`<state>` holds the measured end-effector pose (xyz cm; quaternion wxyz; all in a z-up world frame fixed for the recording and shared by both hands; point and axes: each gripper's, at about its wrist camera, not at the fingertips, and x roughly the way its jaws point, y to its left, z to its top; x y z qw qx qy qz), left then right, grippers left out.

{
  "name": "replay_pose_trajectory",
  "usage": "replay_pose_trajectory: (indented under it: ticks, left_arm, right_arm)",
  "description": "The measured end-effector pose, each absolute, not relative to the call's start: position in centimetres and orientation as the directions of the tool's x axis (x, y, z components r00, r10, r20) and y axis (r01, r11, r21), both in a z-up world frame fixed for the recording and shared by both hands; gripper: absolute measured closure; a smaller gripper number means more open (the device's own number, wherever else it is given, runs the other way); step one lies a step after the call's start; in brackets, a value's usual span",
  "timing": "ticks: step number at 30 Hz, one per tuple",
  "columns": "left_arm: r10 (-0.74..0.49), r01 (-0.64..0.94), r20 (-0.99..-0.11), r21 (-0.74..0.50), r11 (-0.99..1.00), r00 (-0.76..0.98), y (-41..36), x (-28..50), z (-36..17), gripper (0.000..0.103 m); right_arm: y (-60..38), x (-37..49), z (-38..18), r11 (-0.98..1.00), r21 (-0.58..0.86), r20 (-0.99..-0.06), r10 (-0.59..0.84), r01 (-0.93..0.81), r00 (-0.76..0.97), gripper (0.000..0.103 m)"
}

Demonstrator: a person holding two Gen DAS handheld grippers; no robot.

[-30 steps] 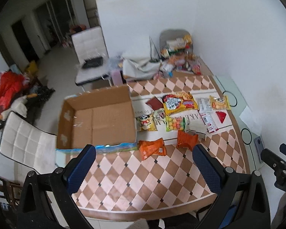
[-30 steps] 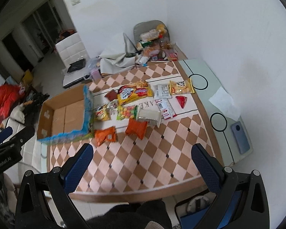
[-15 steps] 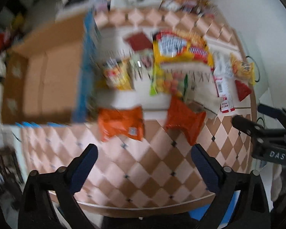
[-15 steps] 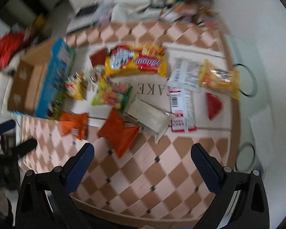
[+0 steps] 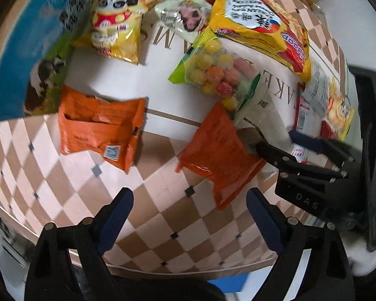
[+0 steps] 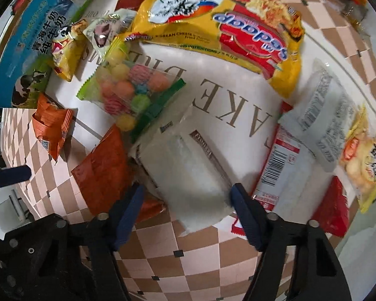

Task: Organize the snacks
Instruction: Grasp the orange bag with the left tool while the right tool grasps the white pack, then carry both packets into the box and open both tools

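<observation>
White frosted plastic packet (image 6: 188, 165), flat and oblong, lies between the blue pads of the right gripper (image 6: 186, 200). Jaws closing, one pad on each long edge; whether the pads already press is hard to tell through the blur, so I read them as not yet gripping. Long axis of the packet runs away from the jaws, up toward the printed white strip of the cloth; the jaws straddle its near end across the short width. This is the relation the pick turns on, and the right hand is clearly the nearer one.

Just beside the left pad: flat dark-orange foil pouch (image 6: 101, 170), its edge tucked under or against the white packet. It could be pinched along with it. Beyond the right pad: red-and-white wrapper with barcode (image 6: 280, 165), close but apart. Farther out: clear bag of coloured round sweets with green edge (image 6: 127, 95), touching the packet's far corner; large yellow noodle bag (image 6: 225, 32) beyond.

Left gripper (image 5: 189, 217): jaws narrowing but wide, nothing between them but checked tablecloth (image 5: 163, 225). The same orange pouch (image 5: 218, 158) lies just ahead of its right pad; a crumpled orange snack bag (image 5: 100, 130) ahead to the left. Blue-printed cardboard carton (image 5: 32, 50) at far left, likely the snacks' destination.
</observation>
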<state>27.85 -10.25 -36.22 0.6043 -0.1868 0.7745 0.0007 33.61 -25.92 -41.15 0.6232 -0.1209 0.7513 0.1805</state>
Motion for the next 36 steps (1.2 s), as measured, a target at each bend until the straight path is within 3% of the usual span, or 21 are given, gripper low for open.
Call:
replay_pose_trajectory:
  ticks: [6, 14, 16, 18, 21, 25, 34, 36]
  left_arm:
    - [-0.363, -0.399, -0.905, -0.256, 0.880, -0.220, -10.6, 28.7, -37.4, 0.011]
    - [-0.401, -0.527, -0.875, -0.214, 0.822, -0.270, -11.9, 30.6, -40.7, 0.011]
    - [-0.373, -0.526, -0.882, -0.180, 0.831, -0.288, -12.3, 31.1, -41.4, 0.011]
    - [-0.320, -0.500, -0.897, -0.136, 0.855, -0.305, -12.9, 31.4, -41.8, 0.015]
    - [-0.232, -0.392, -0.915, -0.091, 0.915, -0.330, -14.0, 31.3, -41.9, 0.027]
    - [-0.142, -0.249, -0.939, -0.063, 0.966, -0.314, -15.1, 30.9, -41.3, 0.032]
    - [-0.071, -0.122, -0.963, -0.040, 0.992, -0.261, -14.4, 29.3, -41.3, 0.034]
    - [-0.069, -0.112, -0.967, -0.042, 0.993, -0.244, -14.7, 29.2, -41.2, 0.036]
  right_arm:
    - [-28.8, 32.7, -41.6, 0.951, 0.164, -0.975, 0.115, -0.262, -0.190, 0.053]
    - [-34.2, 27.9, -42.9, 0.984, 0.176, -0.959, 0.179, 0.032, -0.221, 0.053]
    - [-34.8, 27.3, -43.5, 0.978, 0.187, -0.953, 0.203, 0.092, -0.225, 0.047]
    - [-35.5, 27.8, -43.5, 0.973, 0.189, -0.947, 0.216, 0.134, -0.236, 0.042]
    - [-36.6, 27.8, -43.5, 0.969, 0.187, -0.947, 0.221, 0.159, -0.233, 0.041]
    - [-34.8, 27.5, -44.3, 0.972, 0.176, -0.950, 0.208, 0.154, -0.232, 0.041]
    - [-31.0, 26.0, -44.6, 0.987, 0.113, -0.959, 0.138, 0.116, -0.247, 0.040]
    - [-30.3, 25.9, -44.5, 0.990, 0.099, -0.965, 0.120, 0.100, -0.234, 0.045]
